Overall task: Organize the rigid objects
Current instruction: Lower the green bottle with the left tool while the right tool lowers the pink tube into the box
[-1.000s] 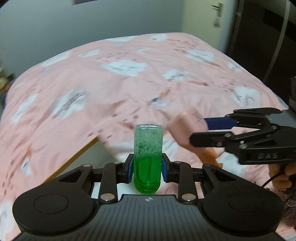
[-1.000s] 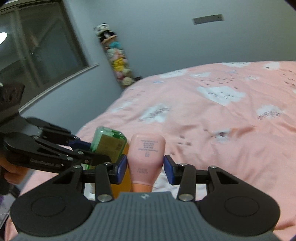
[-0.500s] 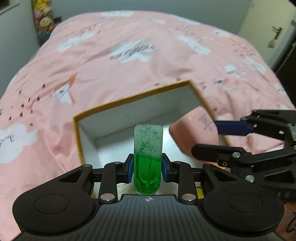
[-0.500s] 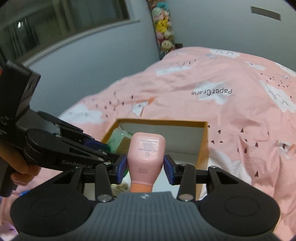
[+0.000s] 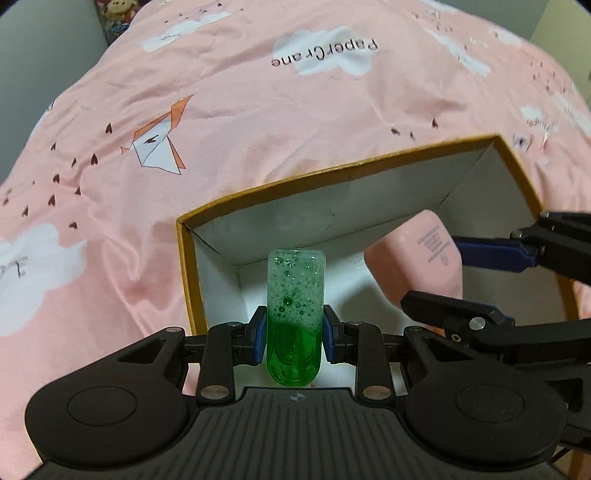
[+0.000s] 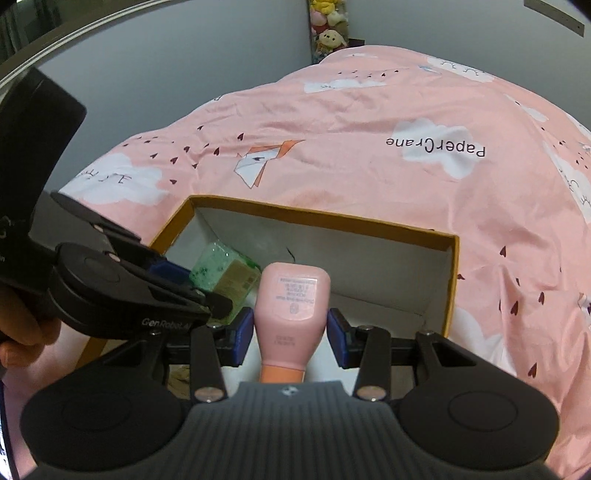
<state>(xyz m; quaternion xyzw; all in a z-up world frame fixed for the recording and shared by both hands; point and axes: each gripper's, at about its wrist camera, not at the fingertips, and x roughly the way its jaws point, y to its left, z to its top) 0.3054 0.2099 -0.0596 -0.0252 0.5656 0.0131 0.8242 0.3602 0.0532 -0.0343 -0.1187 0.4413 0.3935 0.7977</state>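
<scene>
My left gripper is shut on a clear bottle of green foamy liquid and holds it over the left part of an open box with an orange rim and white inside. My right gripper is shut on a pink bottle, held bottom forward over the same box. In the left wrist view the pink bottle and right gripper are at the right. In the right wrist view the green bottle and left gripper are at the left.
The box lies on a bed with a pink quilt printed with white clouds and paper cranes. Stuffed toys stand by the grey wall beyond the bed. Something small and tan lies in the box's near part.
Both grippers have tilted down and moved closer over the box with their bottles. The box now fills more of both views, and the bottles sit lower inside its rim.
</scene>
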